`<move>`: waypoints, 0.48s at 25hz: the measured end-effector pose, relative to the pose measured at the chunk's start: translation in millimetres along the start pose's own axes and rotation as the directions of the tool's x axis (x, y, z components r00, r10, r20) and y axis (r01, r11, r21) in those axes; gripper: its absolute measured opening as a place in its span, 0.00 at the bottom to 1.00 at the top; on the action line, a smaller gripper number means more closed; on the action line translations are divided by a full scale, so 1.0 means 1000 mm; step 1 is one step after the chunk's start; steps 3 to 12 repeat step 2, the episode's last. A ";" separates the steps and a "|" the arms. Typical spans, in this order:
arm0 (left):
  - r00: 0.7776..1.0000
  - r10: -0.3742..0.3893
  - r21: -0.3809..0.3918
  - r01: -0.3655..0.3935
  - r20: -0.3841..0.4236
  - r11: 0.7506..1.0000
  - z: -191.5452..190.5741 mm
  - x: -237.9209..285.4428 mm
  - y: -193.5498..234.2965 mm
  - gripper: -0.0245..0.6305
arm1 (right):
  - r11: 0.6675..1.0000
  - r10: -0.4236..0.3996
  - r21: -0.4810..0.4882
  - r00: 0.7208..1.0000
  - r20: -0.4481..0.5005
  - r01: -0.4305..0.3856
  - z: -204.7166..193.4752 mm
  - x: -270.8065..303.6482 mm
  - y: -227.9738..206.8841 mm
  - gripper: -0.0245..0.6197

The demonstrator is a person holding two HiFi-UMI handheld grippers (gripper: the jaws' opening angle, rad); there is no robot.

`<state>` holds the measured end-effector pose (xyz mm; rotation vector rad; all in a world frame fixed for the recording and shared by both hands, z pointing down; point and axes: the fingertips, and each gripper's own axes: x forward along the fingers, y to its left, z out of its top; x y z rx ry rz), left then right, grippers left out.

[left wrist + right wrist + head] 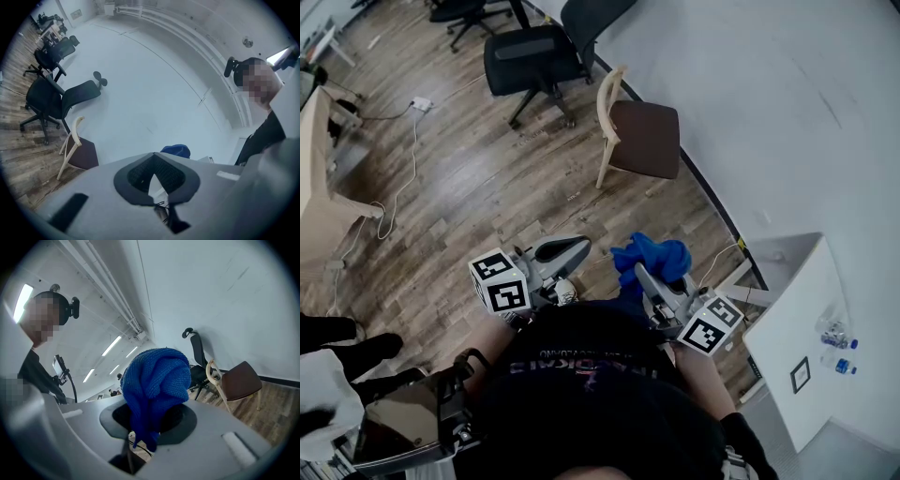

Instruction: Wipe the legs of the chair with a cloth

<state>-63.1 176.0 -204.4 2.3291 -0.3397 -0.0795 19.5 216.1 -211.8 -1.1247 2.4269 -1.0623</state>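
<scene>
Bright, even indoor light; shadows soft and faint. Gripper views bent by fisheye, dark vignette seen round rims. Ceiling light strips (110, 346) seen in right gripper view, one blown out toward 10 o'clock. Blue cloth (157, 380) rendered sharp.

Open wood floor (478, 187) reaches the chair (642, 139); the wall (769, 103) and an office chair (530, 58) stand close beside it.

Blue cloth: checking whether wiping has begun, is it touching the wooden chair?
Apart. The head view shows the blue cloth, held by the right gripper, with open floor between it and the wooden chair.
</scene>
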 end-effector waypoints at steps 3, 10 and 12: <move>1.000 0.001 0.003 -0.001 0.000 1.000 0.000 -0.001 -0.002 0.04 | 1.000 0.000 0.004 1.000 0.001 0.000 0.000 -0.001 0.001 0.18; 1.000 0.001 0.003 -0.001 0.000 1.000 0.000 -0.001 -0.002 0.04 | 1.000 0.000 0.004 1.000 0.001 0.000 0.000 -0.001 0.001 0.18; 1.000 0.001 0.003 -0.001 0.000 1.000 0.000 -0.001 -0.002 0.04 | 1.000 0.000 0.004 1.000 0.001 0.000 0.000 -0.001 0.001 0.18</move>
